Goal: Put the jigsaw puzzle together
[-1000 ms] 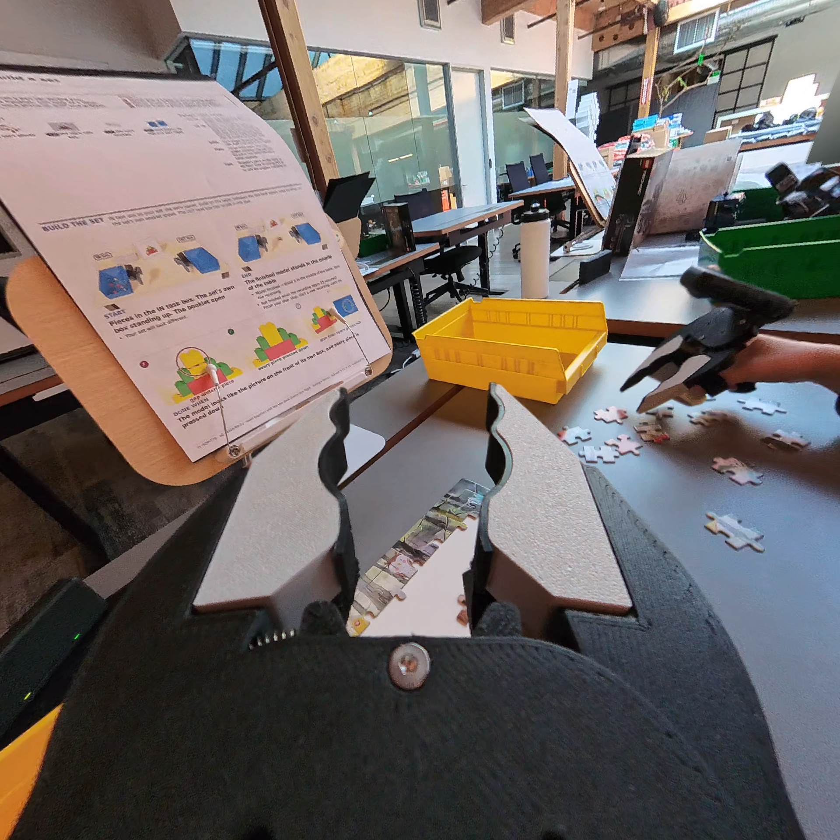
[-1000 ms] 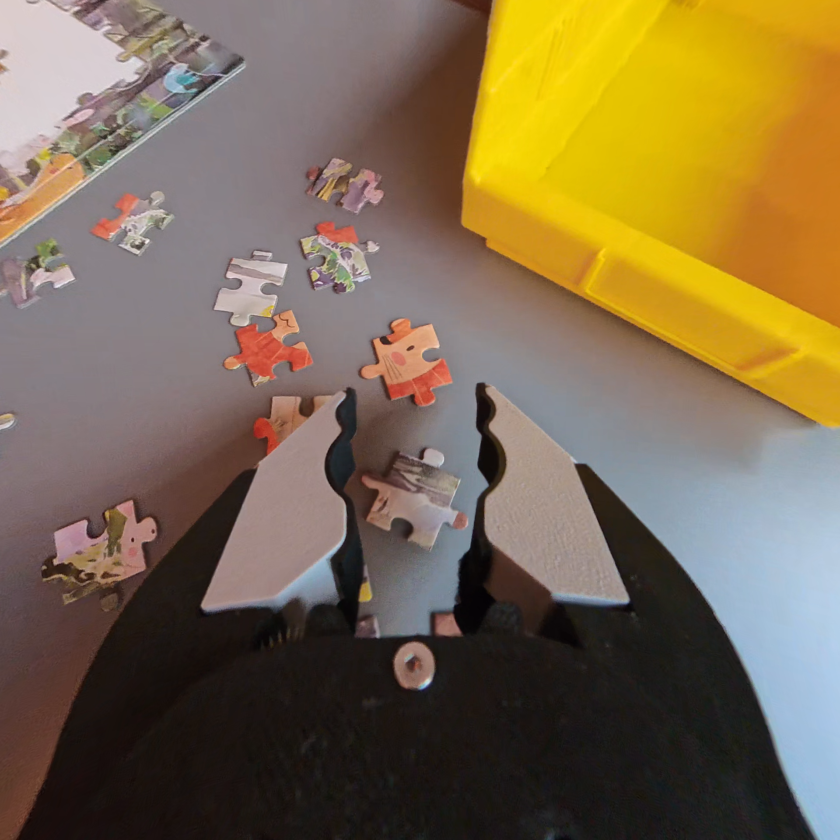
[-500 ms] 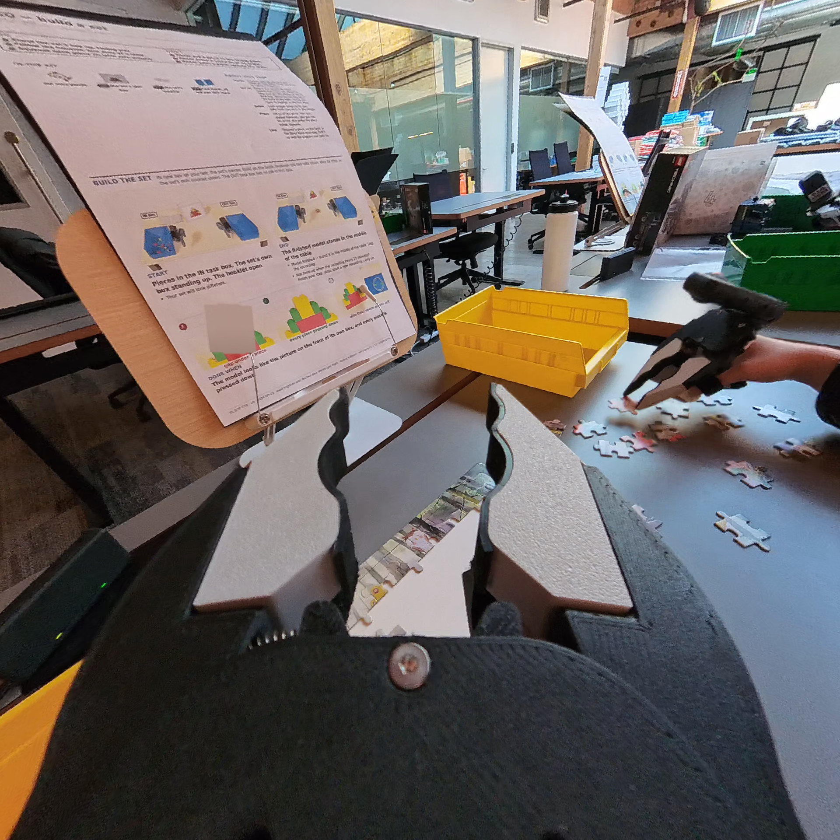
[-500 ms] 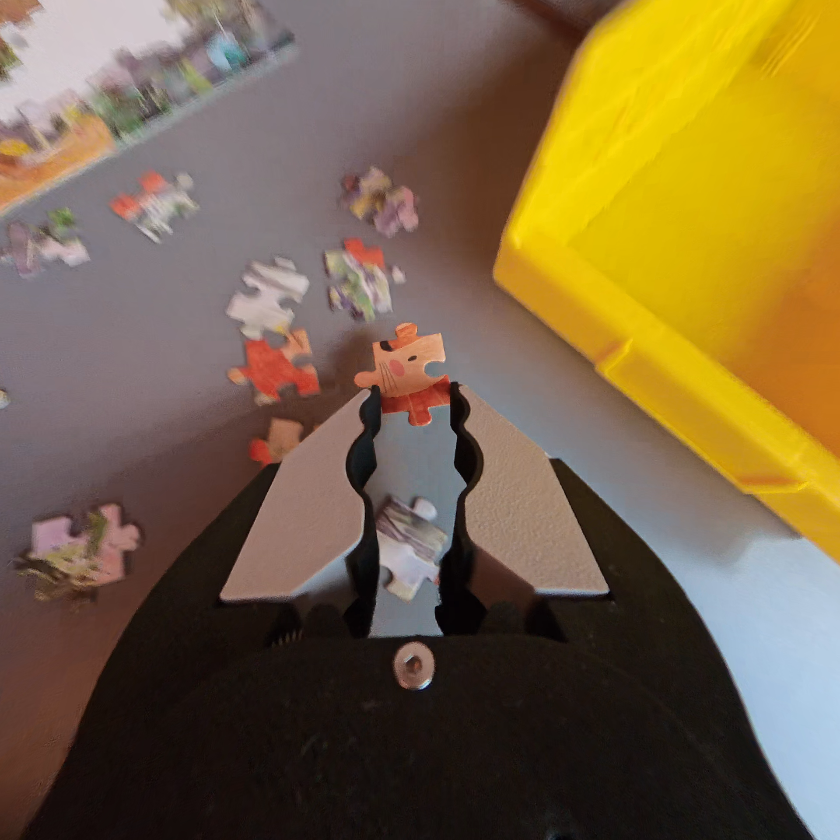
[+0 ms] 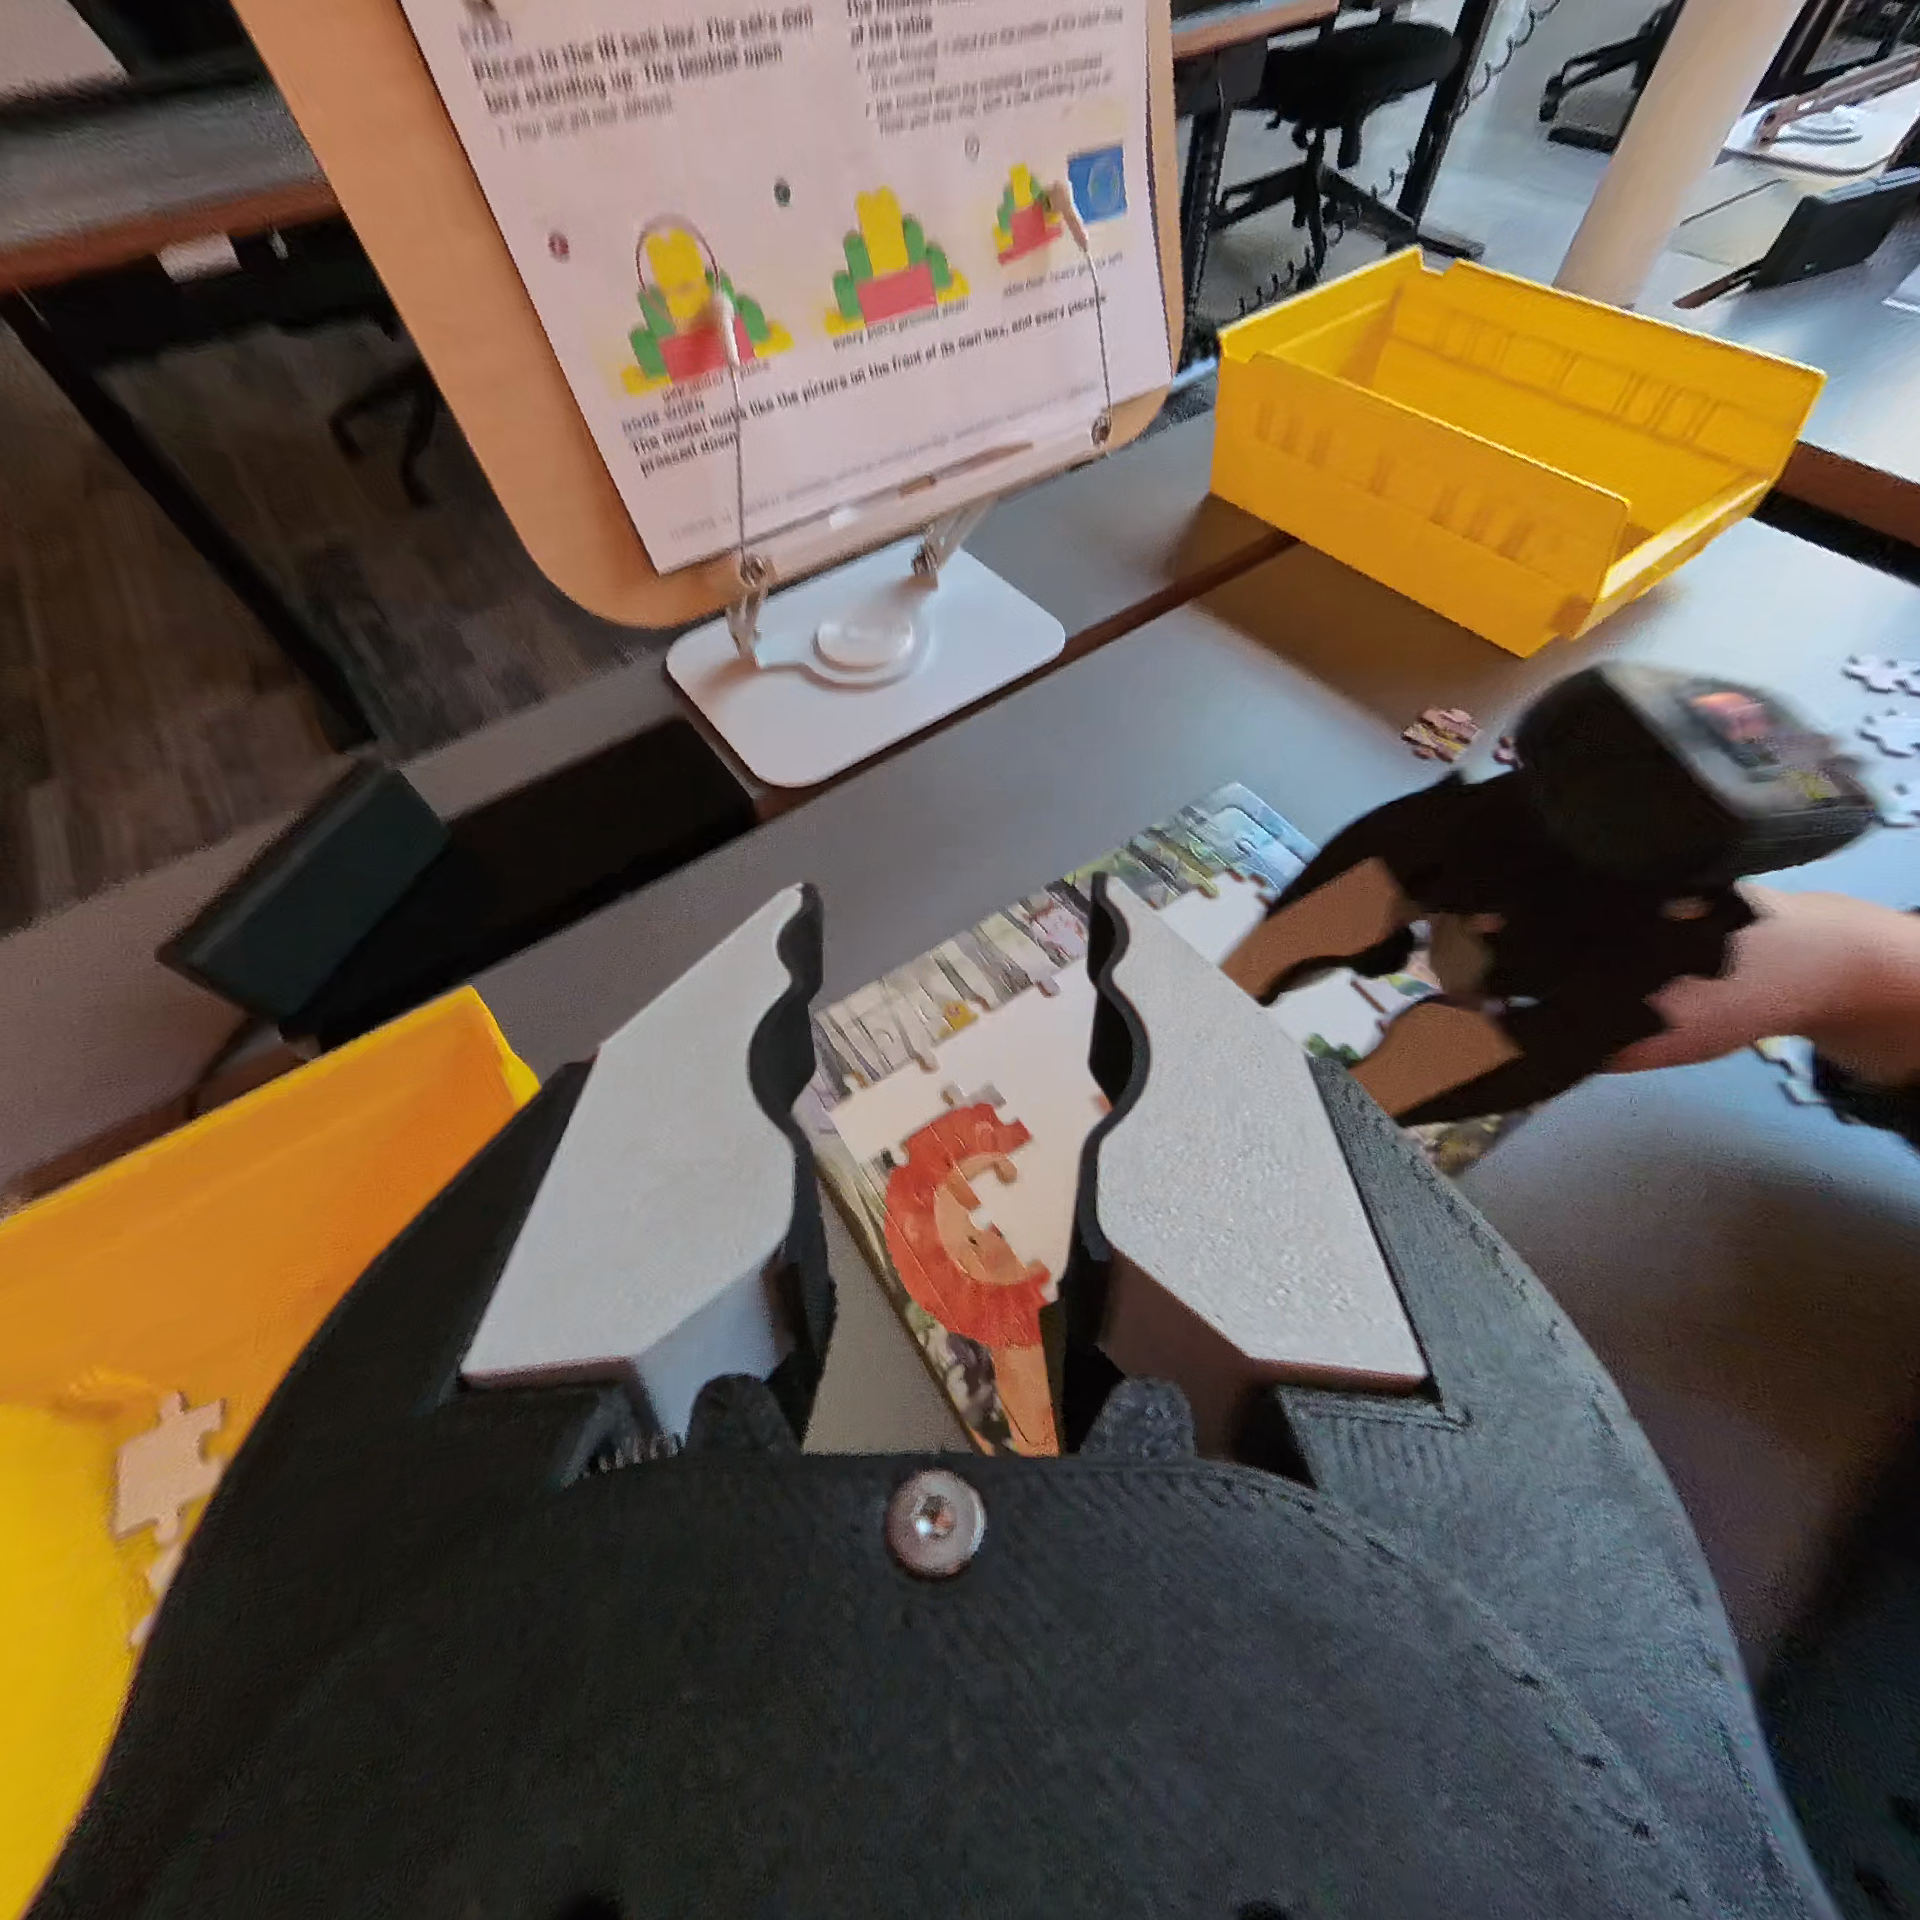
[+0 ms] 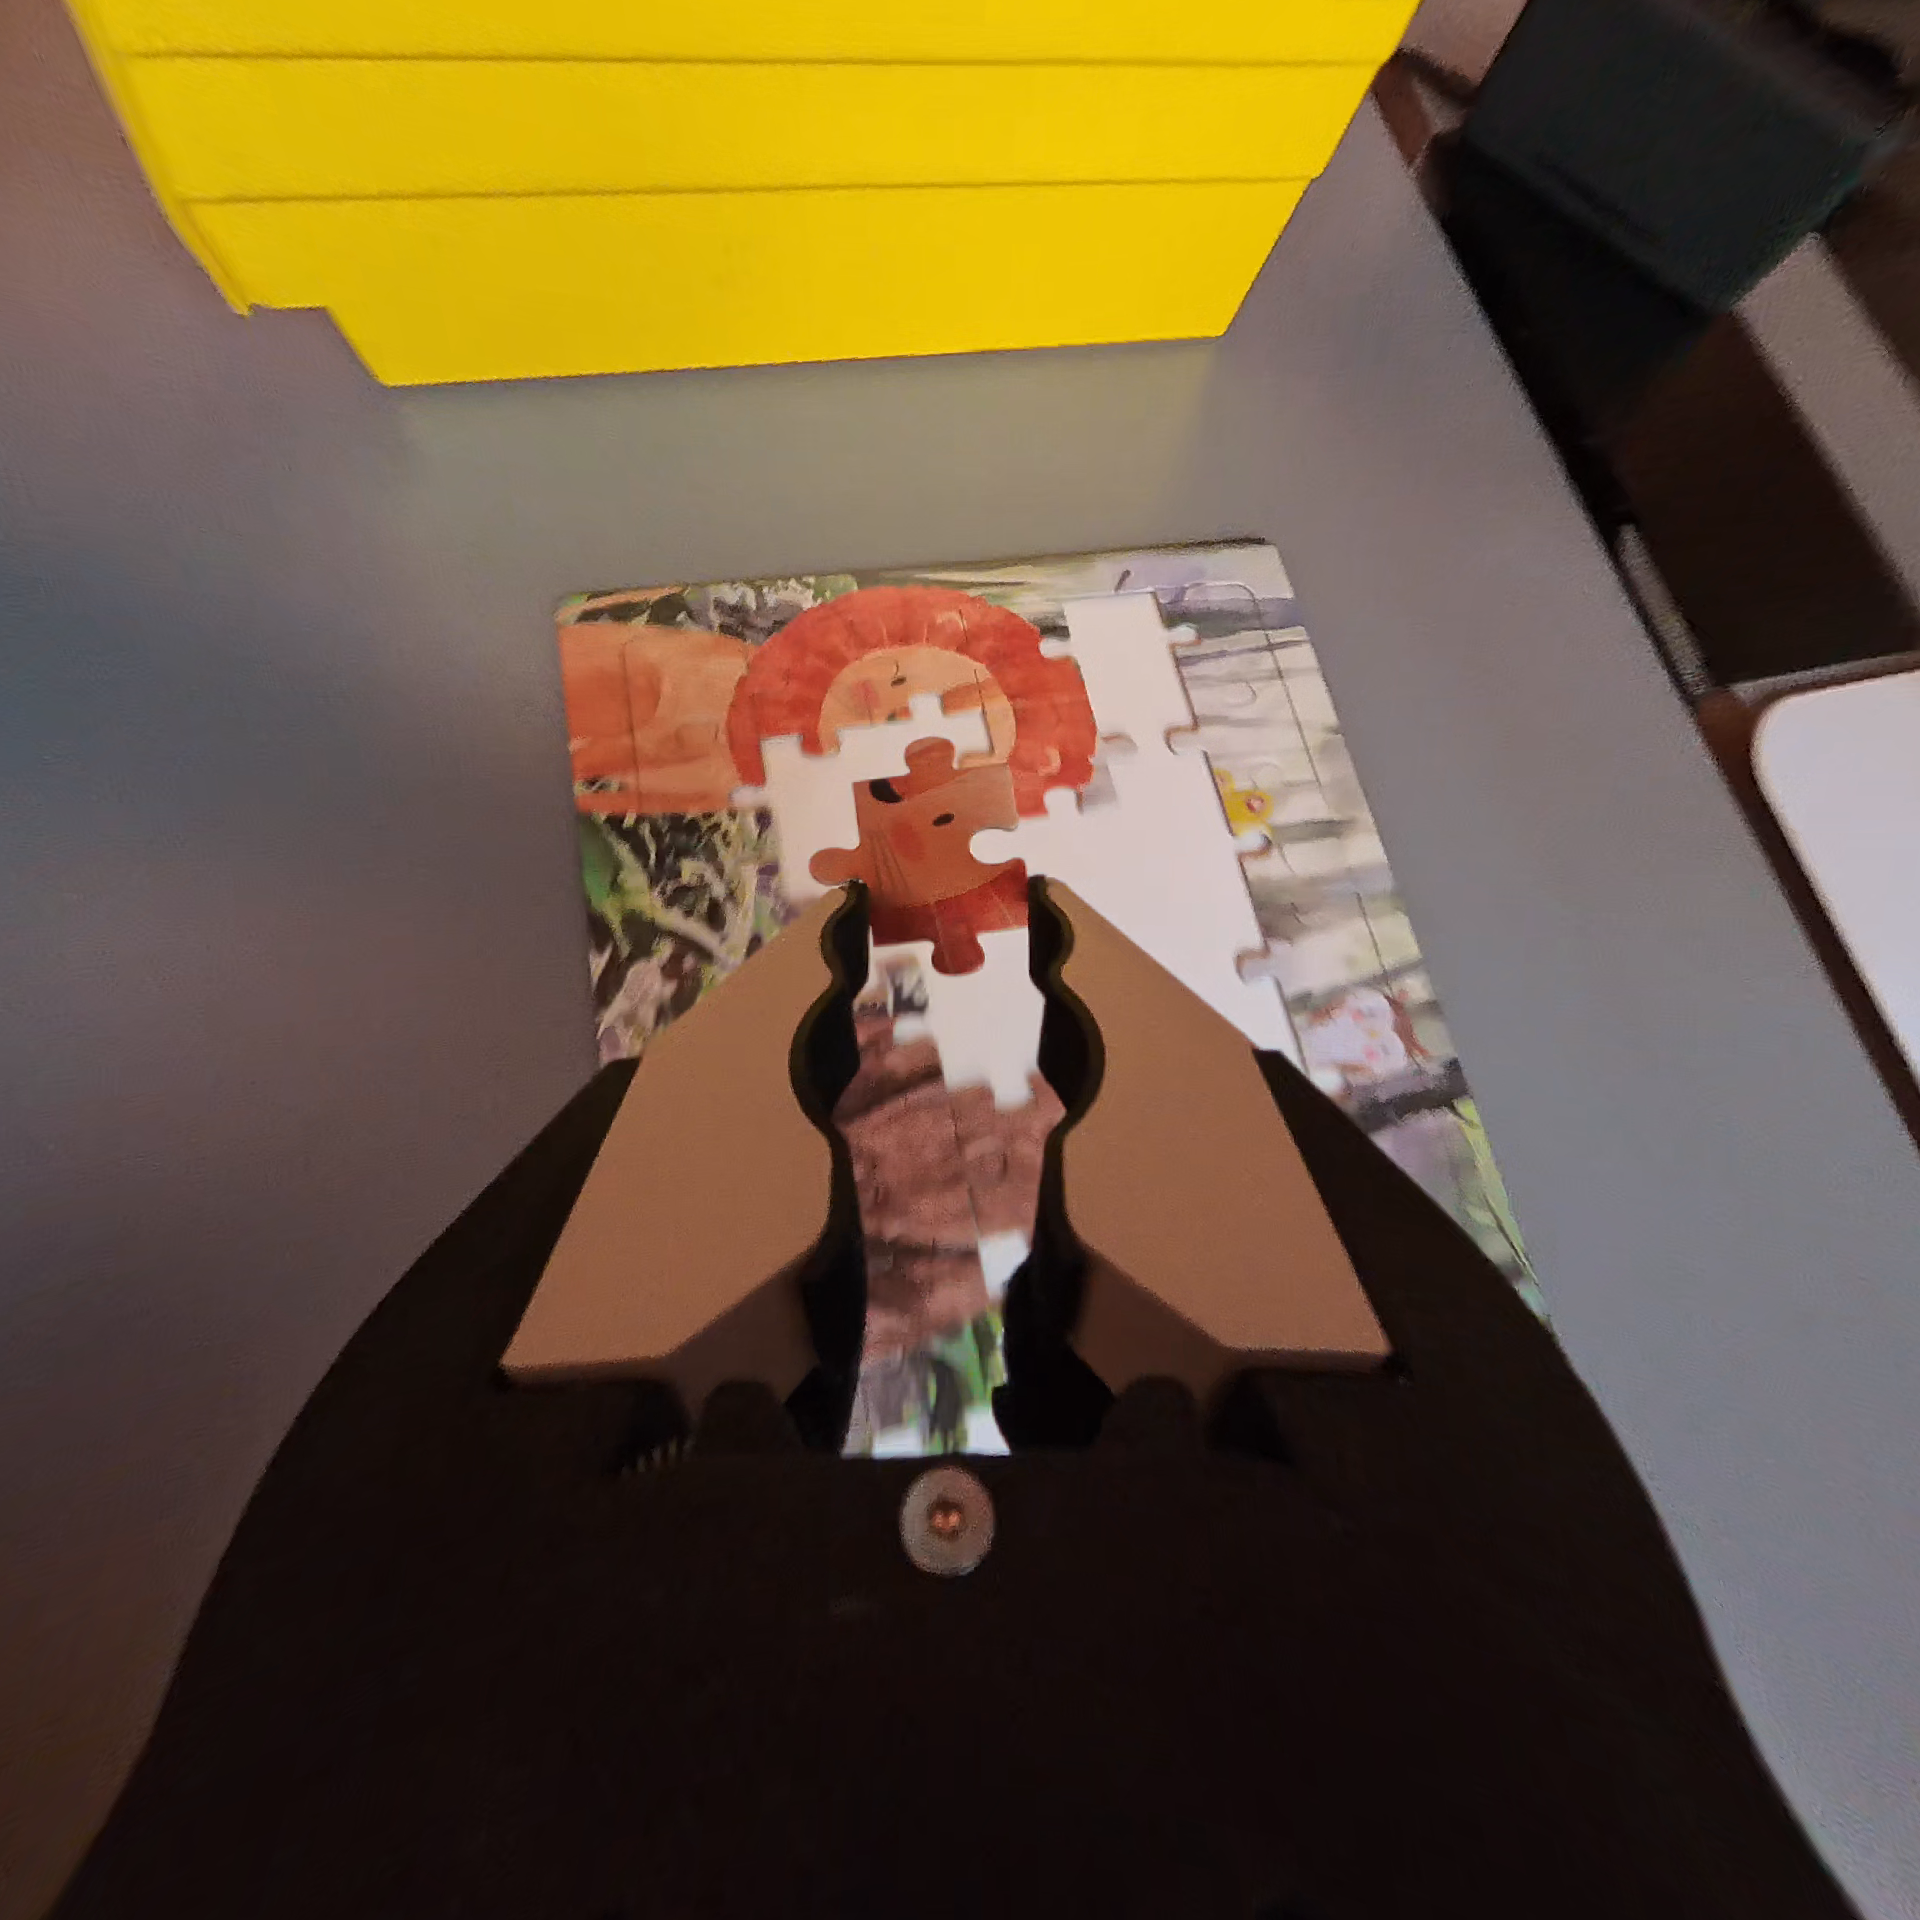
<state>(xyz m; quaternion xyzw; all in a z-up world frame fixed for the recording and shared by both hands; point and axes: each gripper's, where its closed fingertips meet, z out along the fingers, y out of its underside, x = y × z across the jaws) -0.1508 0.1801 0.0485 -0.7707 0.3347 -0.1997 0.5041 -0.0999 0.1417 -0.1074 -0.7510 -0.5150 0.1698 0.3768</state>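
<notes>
Gripping the orange face piece (image 6: 935, 831) by its lower edge, the right gripper (image 6: 943, 896) aligns it over the puzzle board's (image 6: 665, 904) central gap; the left gripper (image 5: 948, 914) hangs open, empty, near the board's left edge.

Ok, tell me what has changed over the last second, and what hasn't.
The right hand-held gripper closed on the orange face piece among the loose pieces by the far yellow bin, lifted it and carried it over the puzzle board; it now holds the piece above the white gap by the lion's mane. The left hand-held gripper tilted down toward the board, open and empty as before. The bin stayed put.
</notes>
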